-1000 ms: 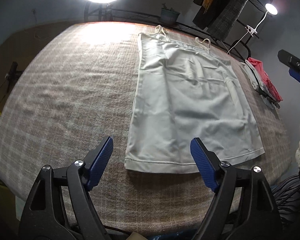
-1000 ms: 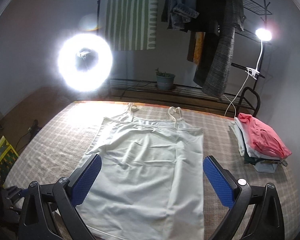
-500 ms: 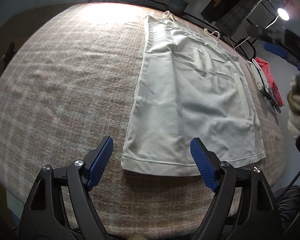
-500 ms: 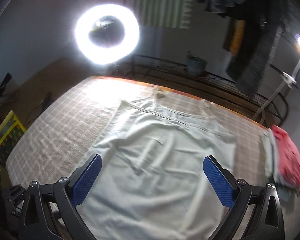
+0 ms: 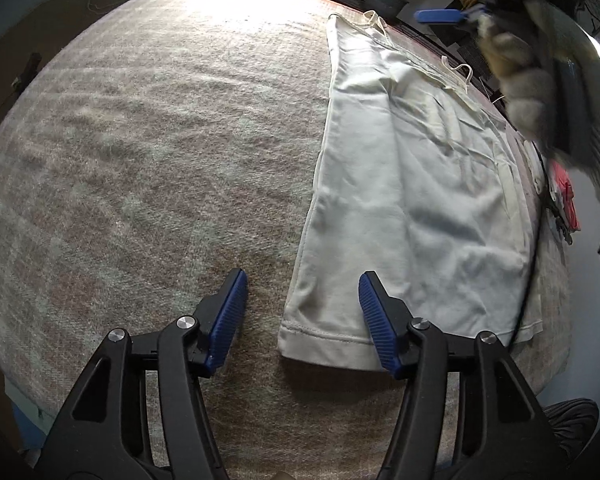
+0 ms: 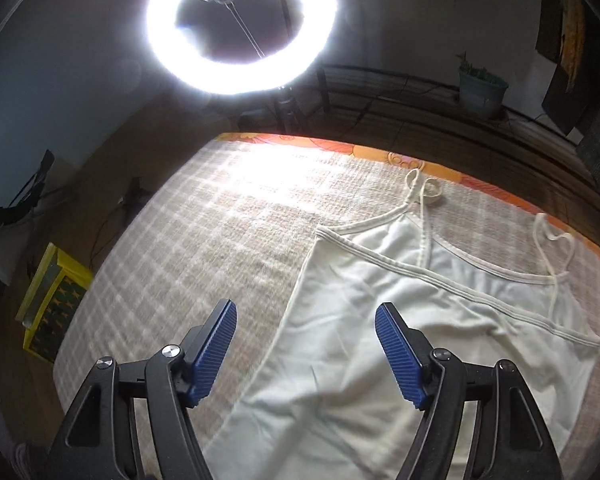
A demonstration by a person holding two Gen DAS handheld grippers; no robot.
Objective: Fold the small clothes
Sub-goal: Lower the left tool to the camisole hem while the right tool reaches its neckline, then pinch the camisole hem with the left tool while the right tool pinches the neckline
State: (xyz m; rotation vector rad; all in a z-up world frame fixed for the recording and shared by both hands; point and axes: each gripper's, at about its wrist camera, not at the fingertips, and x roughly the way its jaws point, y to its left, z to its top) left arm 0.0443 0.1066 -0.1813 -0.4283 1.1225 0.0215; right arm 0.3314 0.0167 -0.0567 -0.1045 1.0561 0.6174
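A white strappy top [image 5: 412,184] lies flat on the checked cloth of the table [image 5: 140,160], hem toward me, straps [image 6: 420,196] at the far edge. My left gripper [image 5: 302,308] hovers over the hem's left corner, its jaws closing, pads not touching the fabric. My right gripper [image 6: 306,344] hangs above the top's left side edge near the armhole, jaws closing too, nothing pinched. In the left wrist view the right gripper's blue pads [image 5: 440,15] and a fuzzy sleeve [image 5: 516,80] show above the top's far right.
A ring light [image 6: 242,26] glares beyond the table's far edge, beside a low rack with a potted plant [image 6: 482,90]. Folded clothes, one red [image 5: 566,196], are stacked at the table's right edge. A yellow box [image 6: 52,300] stands on the floor at left.
The right gripper swung left and forward over the top toward its left shoulder. The left gripper sank toward the hem's left corner. Both pairs of jaws narrowed.
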